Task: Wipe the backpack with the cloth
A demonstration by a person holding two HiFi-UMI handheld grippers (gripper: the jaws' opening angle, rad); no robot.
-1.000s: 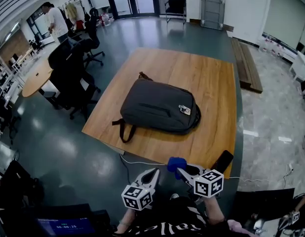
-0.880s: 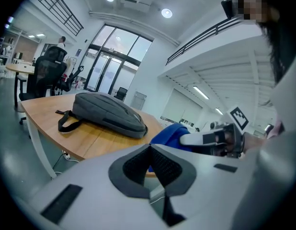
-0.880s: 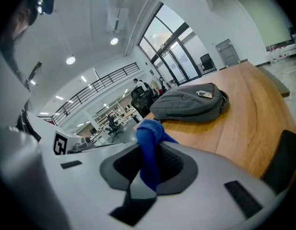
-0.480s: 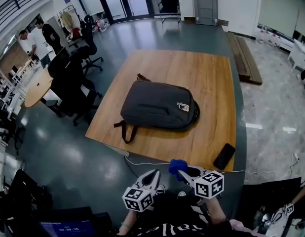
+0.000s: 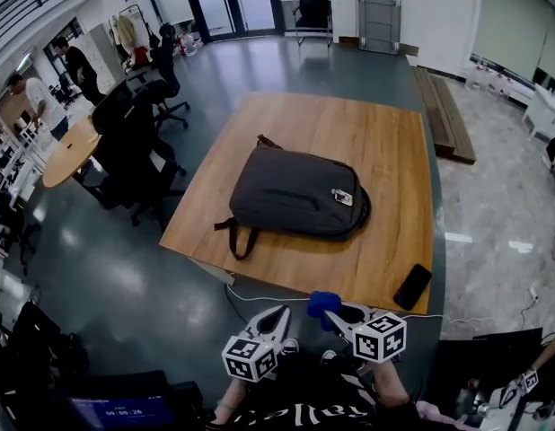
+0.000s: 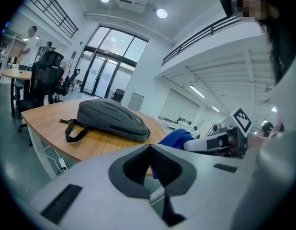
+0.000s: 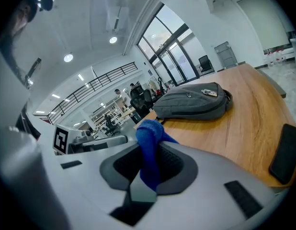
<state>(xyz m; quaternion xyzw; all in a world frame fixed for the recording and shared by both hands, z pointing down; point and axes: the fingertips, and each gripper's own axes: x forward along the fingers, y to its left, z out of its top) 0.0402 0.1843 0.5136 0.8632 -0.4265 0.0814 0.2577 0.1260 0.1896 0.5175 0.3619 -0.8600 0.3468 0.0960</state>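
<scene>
The backpack is dark grey with a small pale tag near its right end. It lies flat on the wooden counter, its straps trailing toward the left edge. The cloth is blue and bunched, pinched between the right gripper's fingers, off the counter's near edge, well apart from the backpack.

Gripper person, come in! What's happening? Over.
Left gripper shut, empty. Right gripper shut on blue cloth. Backpack on table, untouched. Phone nearby, not blocking.
</scene>
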